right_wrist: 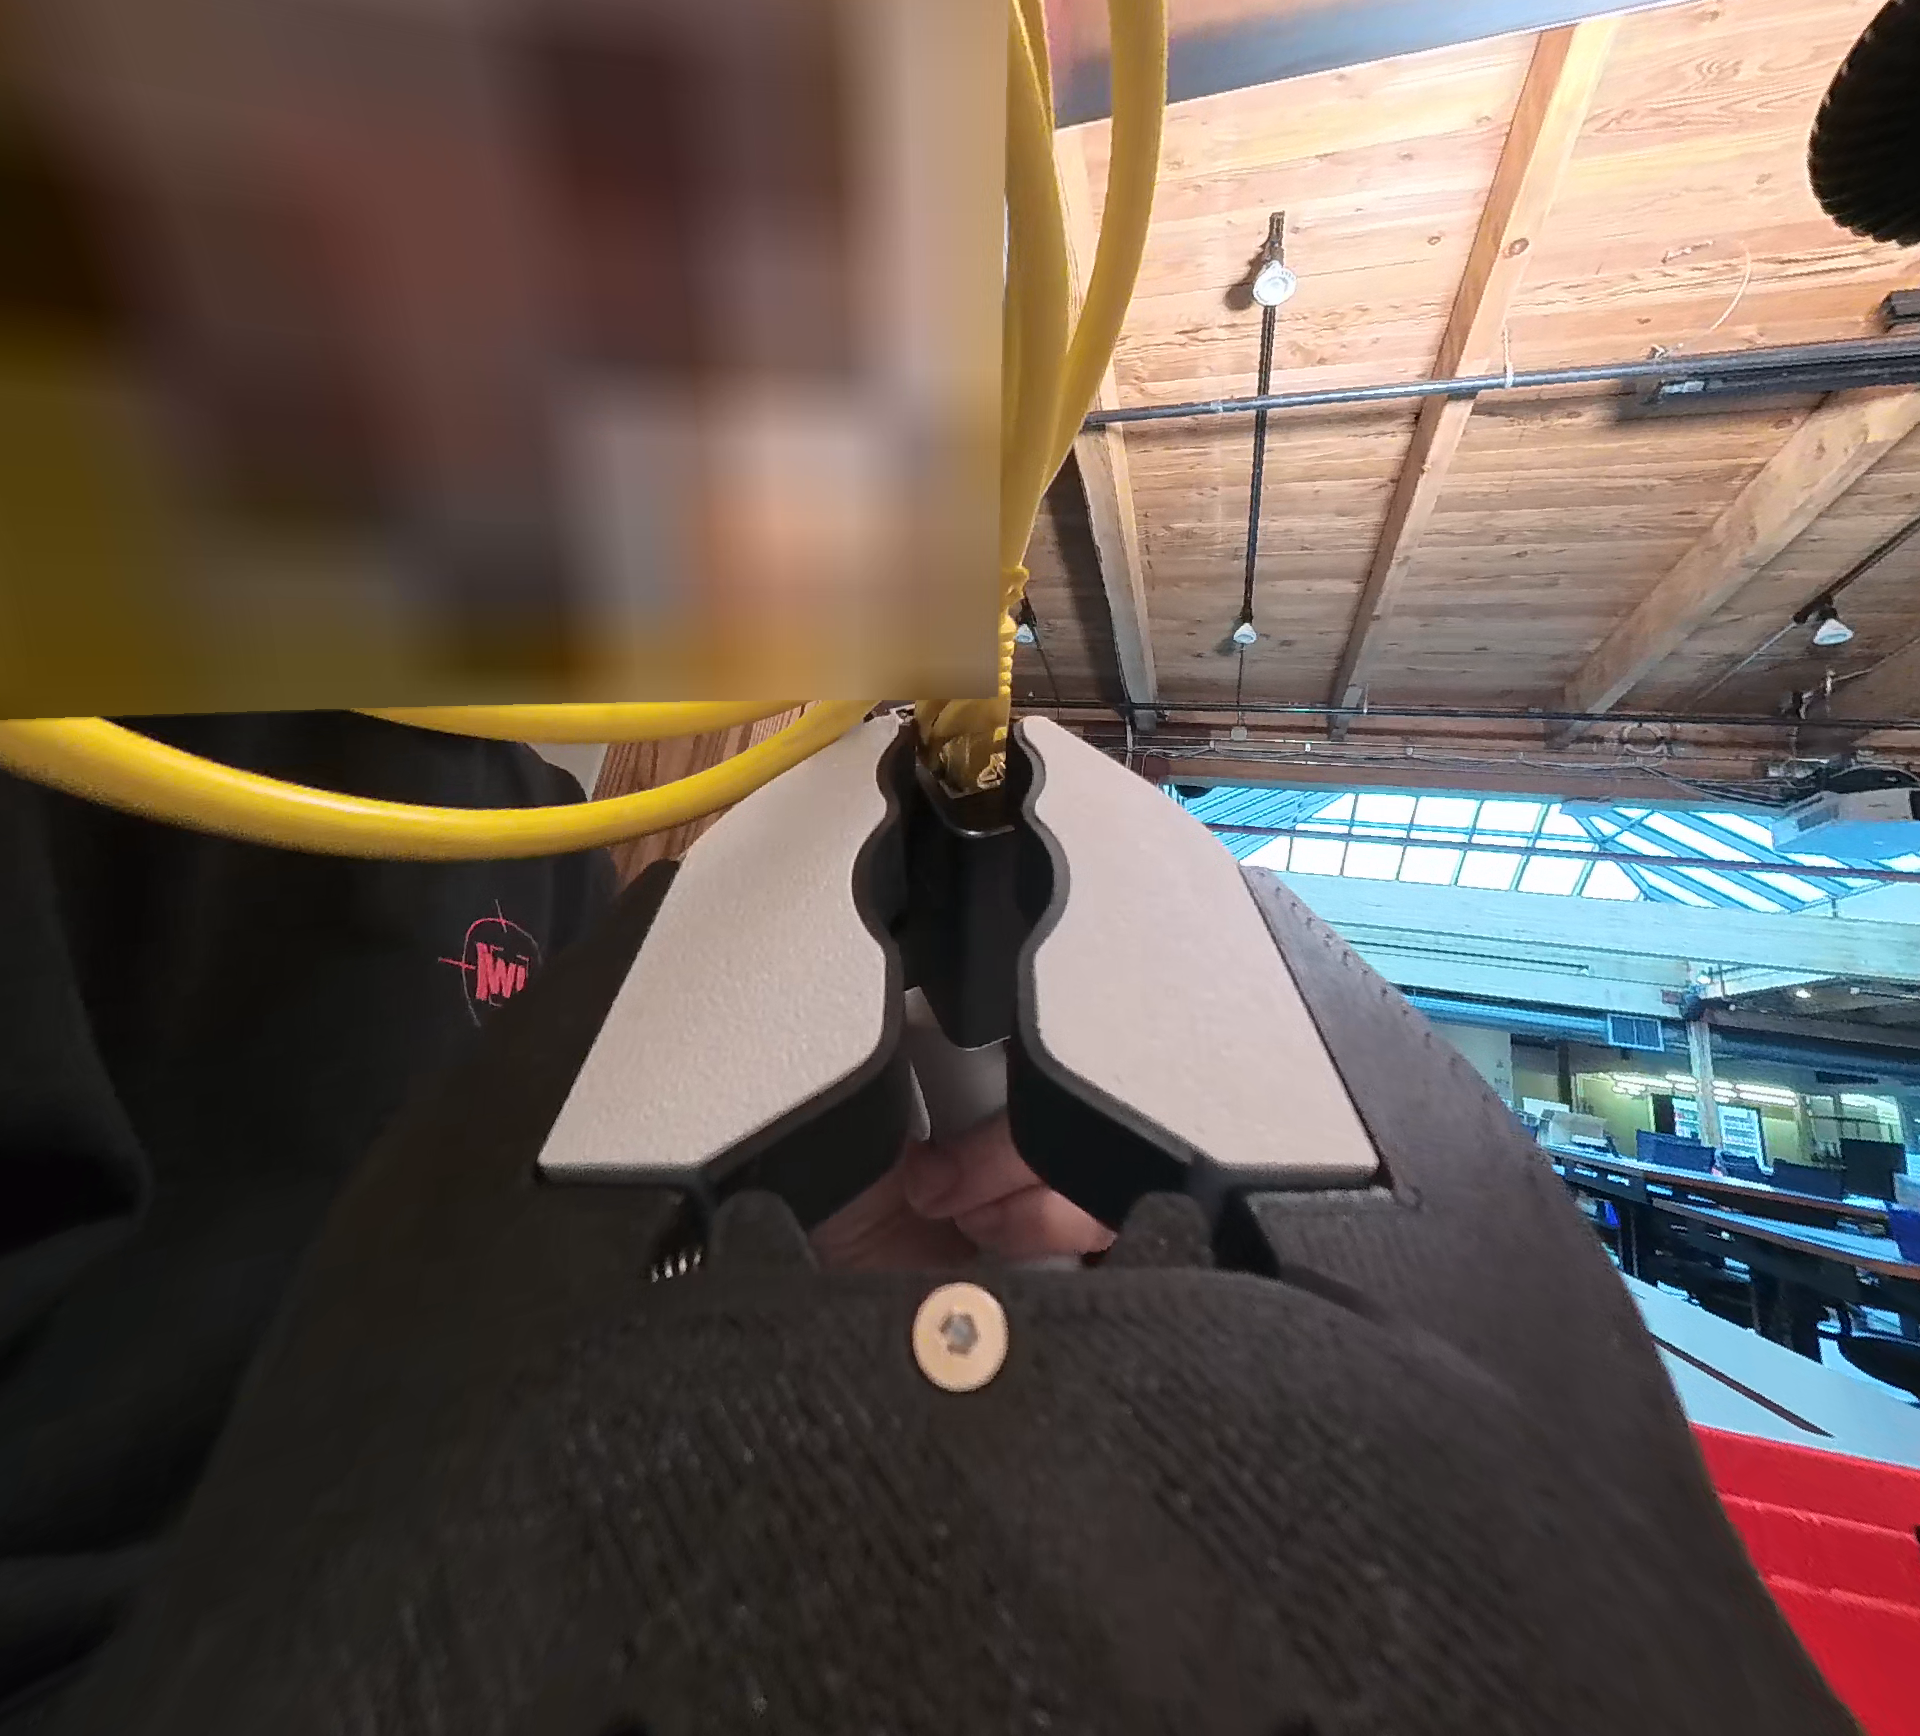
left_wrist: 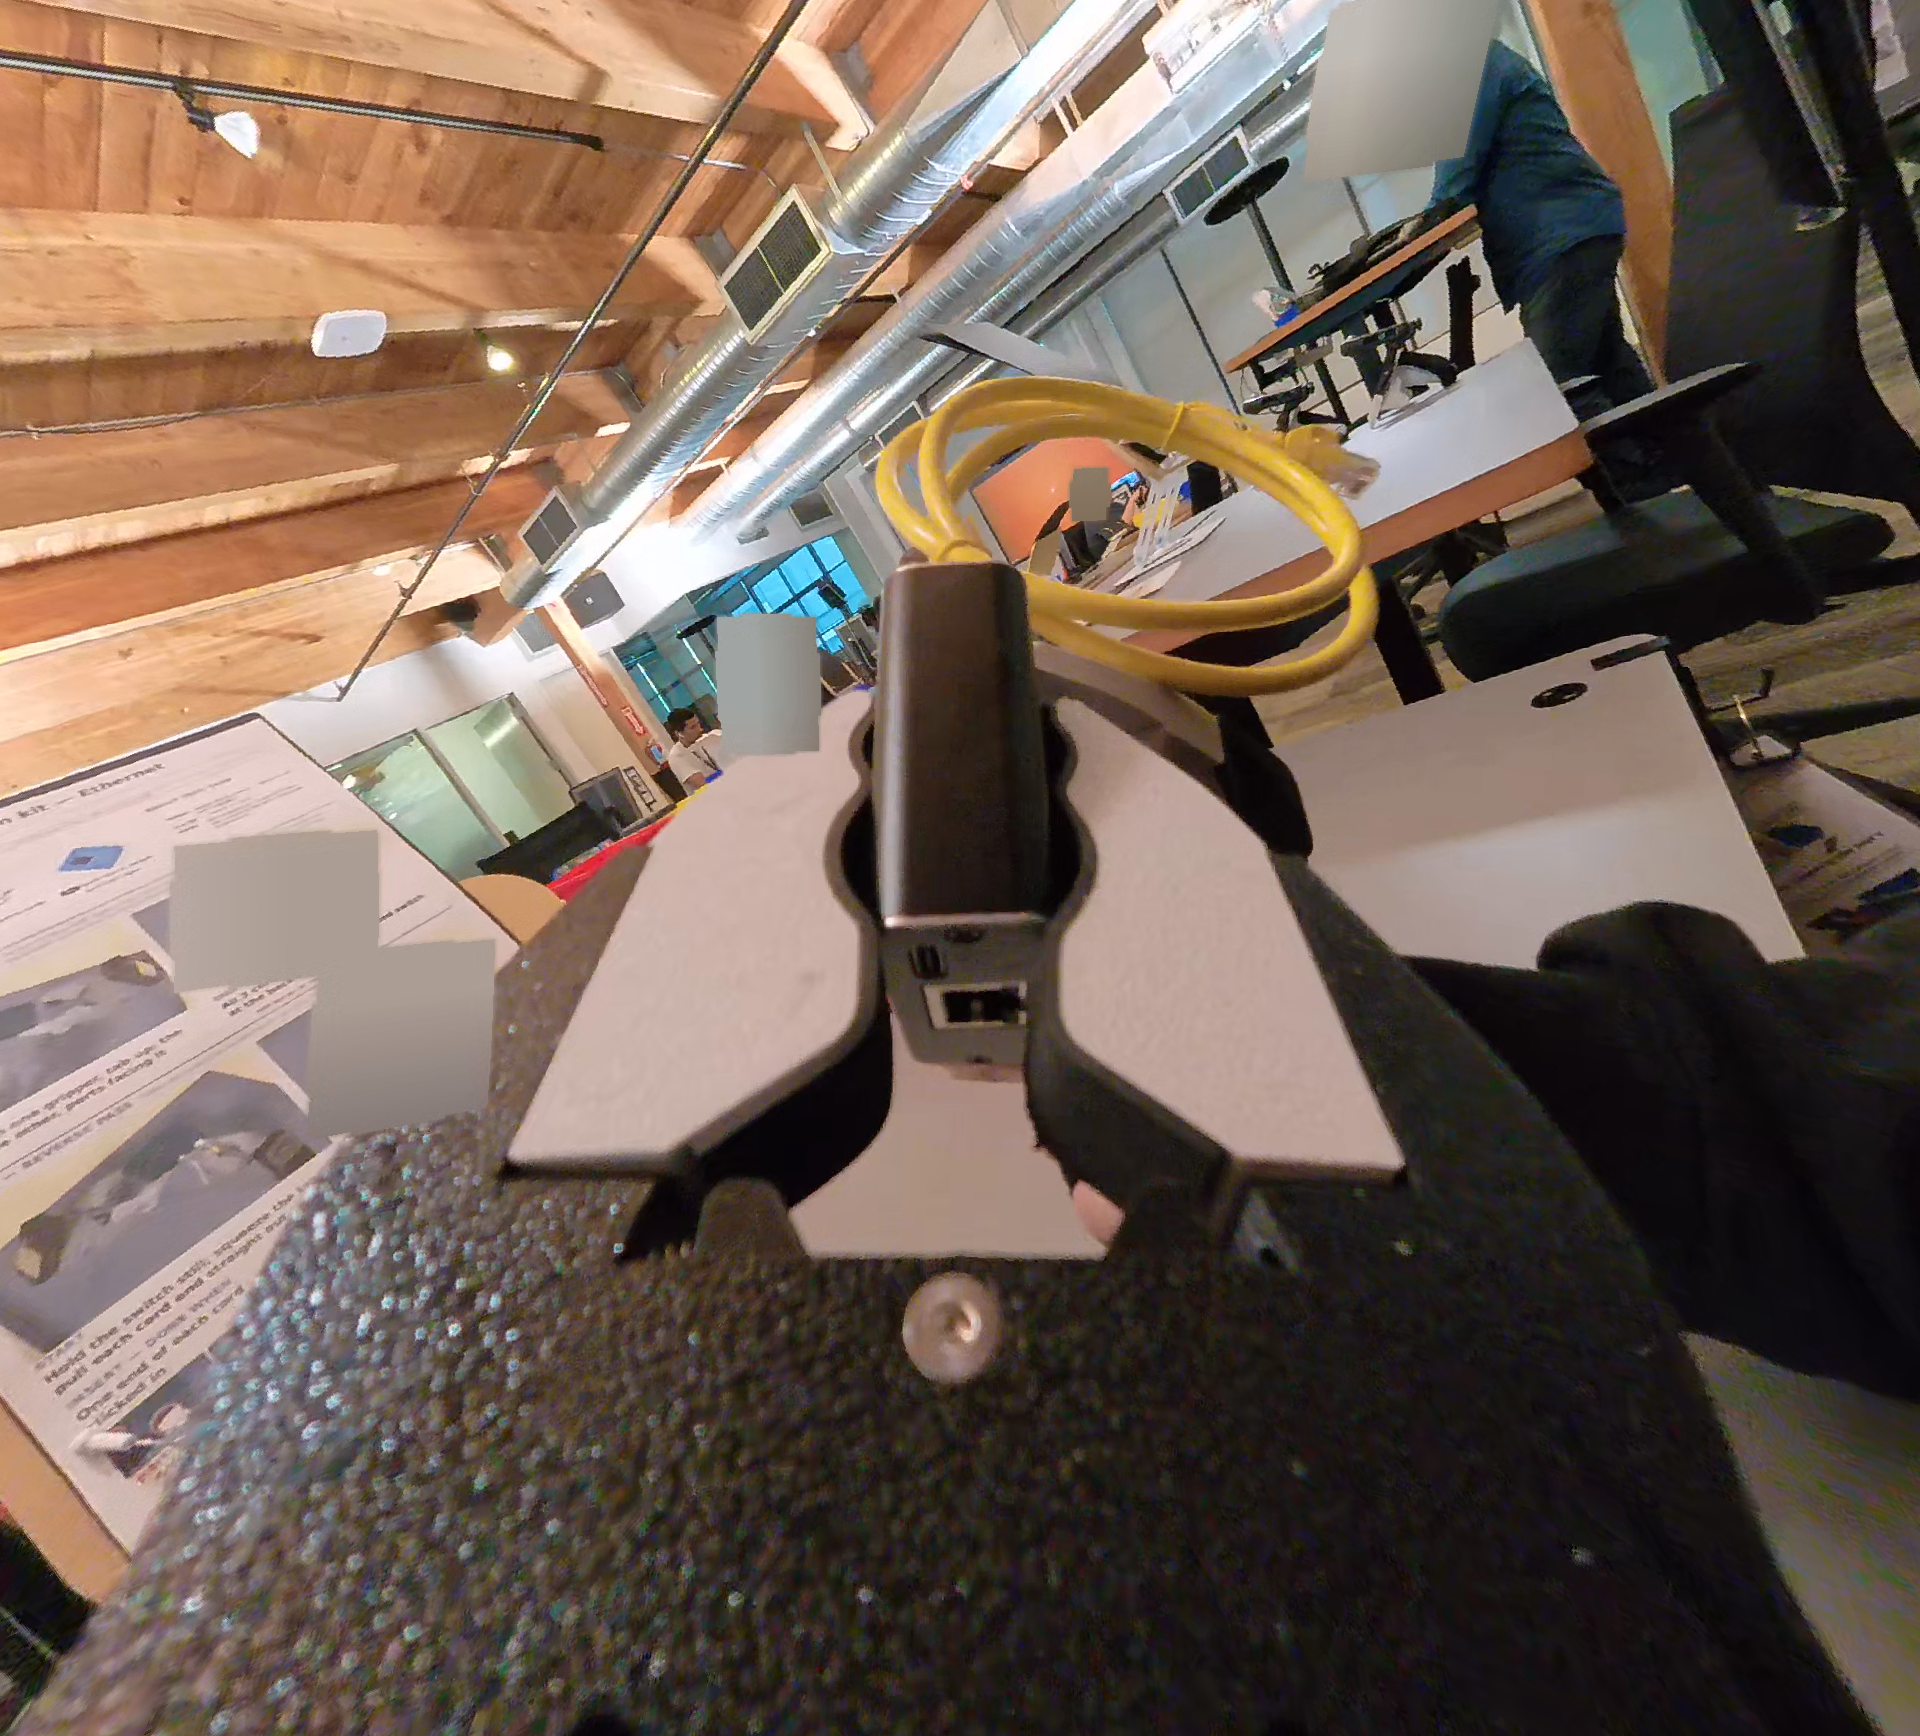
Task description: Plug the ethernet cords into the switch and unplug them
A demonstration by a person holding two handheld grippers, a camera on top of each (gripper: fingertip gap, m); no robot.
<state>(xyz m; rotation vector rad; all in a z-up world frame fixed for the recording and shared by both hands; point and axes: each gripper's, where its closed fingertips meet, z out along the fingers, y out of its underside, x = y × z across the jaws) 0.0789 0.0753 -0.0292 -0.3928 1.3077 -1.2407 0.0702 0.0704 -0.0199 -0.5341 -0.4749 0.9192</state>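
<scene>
the left gripper (left_wrist: pixel 961 813) is clamping the black switch (left_wrist: pixel 956 751), with the coiled yellow cord (left_wrist: pixel 1132 523) rising behind it. the right gripper (right_wrist: pixel 961 813) is pinching a dark block where the cord (right_wrist: pixel 1091 232) enters. the swinging coil is likely risking a skewed plug or slipping grip.

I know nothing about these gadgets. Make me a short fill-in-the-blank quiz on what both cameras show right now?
1. The left tool is clamped on a small ____ switch.
2. The coiled ethernet cord is ____ in colour.
3. In the right wrist view, the cord's plug sits at the ____ end of the black piece held by the right tool.

Missing words: black; yellow; far
</scene>
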